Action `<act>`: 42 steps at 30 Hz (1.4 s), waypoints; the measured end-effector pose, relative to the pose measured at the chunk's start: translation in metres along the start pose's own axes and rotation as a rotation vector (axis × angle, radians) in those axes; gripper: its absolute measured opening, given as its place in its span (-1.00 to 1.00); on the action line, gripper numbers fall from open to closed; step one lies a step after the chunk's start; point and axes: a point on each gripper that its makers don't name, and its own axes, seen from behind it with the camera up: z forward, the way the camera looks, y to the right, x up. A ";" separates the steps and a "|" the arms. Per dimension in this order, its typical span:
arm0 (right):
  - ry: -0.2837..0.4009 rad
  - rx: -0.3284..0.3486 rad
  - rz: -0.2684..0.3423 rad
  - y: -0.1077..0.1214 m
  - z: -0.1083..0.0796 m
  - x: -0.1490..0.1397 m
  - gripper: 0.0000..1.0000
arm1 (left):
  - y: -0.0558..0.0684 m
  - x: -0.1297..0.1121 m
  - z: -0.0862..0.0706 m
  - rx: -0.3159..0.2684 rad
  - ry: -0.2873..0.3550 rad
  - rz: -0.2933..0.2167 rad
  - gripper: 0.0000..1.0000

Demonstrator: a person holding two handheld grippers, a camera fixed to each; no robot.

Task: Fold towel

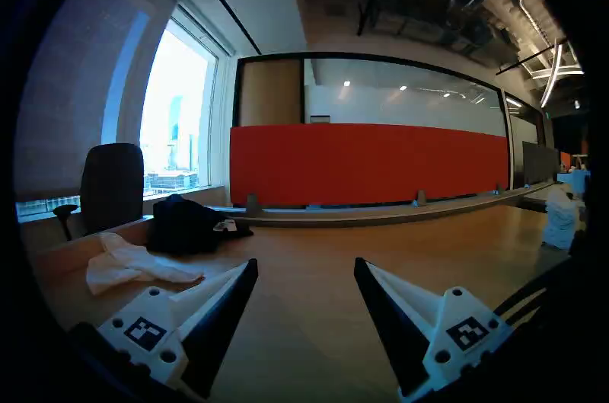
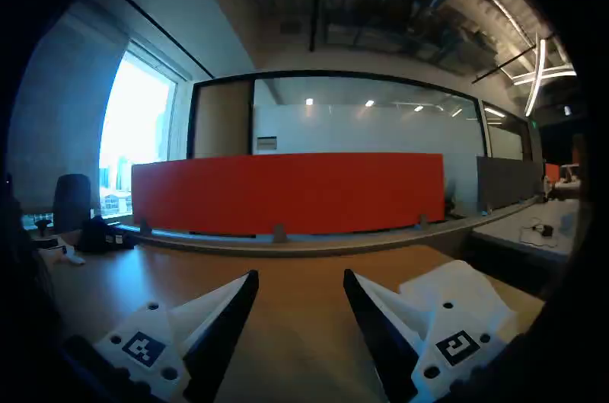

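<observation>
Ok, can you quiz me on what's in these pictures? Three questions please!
1. True or false: the left gripper is squeezing the white towel.
2. What colour is the long divider at the back of the table? A blue, B red, C green.
3. Fill in the gap: the right gripper is ____ (open or shut).

Key: 1 false, because it is open and the towel lies off to one side, apart from it. 2 B. 3 open.
</observation>
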 end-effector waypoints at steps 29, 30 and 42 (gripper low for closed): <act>-0.026 0.002 0.024 0.006 0.000 -0.048 0.72 | 0.001 0.000 0.000 0.000 0.001 0.000 0.88; -0.026 0.003 0.025 0.006 0.000 -0.049 0.72 | 0.001 0.000 0.000 0.000 0.001 0.000 0.88; -0.028 0.014 0.005 0.002 0.002 -0.050 0.72 | 0.001 0.000 0.000 0.000 0.000 0.000 0.88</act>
